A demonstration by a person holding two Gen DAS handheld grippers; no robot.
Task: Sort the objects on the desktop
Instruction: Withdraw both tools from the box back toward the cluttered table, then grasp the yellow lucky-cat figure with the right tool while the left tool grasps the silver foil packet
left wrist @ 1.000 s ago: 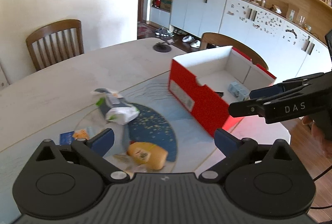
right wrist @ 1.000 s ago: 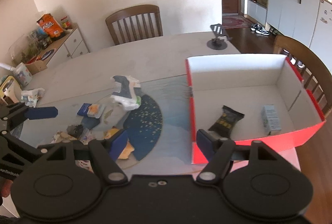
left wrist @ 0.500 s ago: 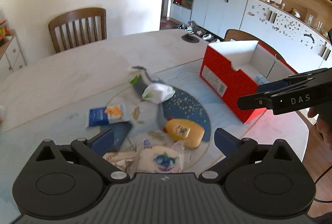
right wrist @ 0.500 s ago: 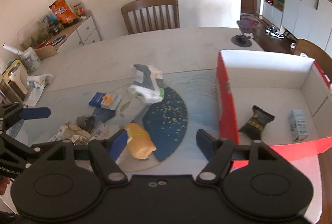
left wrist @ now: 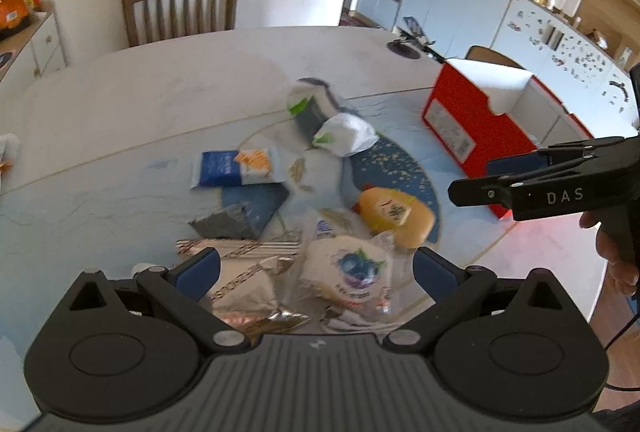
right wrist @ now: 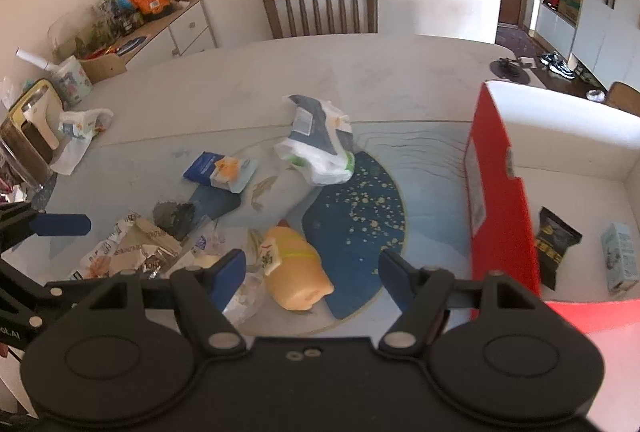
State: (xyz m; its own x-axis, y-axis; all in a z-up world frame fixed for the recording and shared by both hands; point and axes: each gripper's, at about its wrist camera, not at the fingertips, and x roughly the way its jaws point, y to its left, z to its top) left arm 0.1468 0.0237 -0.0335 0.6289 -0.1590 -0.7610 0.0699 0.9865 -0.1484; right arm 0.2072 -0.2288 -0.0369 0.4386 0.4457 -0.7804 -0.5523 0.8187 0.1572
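Observation:
A pile of snack packets lies on the table mat: a yellow bun packet (left wrist: 394, 213) (right wrist: 294, 272), a blueberry packet (left wrist: 352, 268), a blue and orange packet (left wrist: 238, 167) (right wrist: 224, 171), a white and green bag (left wrist: 344, 133) (right wrist: 320, 147) and a dark small packet (left wrist: 226, 224) (right wrist: 176, 218). A red box (left wrist: 468, 127) (right wrist: 496, 199) at the right holds a black packet (right wrist: 554, 240) and a small carton (right wrist: 620, 256). My left gripper (left wrist: 316, 268) is open above the blueberry packet. My right gripper (right wrist: 312, 272) is open above the yellow bun packet.
A wooden chair (left wrist: 180, 7) (right wrist: 320, 3) stands at the far side of the table. A phone stand (left wrist: 408, 39) (right wrist: 510, 65) sits at the far right of the table. A side cabinet with snacks (right wrist: 140, 11) is at the left. Crumpled tissue (right wrist: 78, 135) lies at the table's left.
Both grippers have swung left, away from the red box and over the pile of packets. Both stay open and empty.

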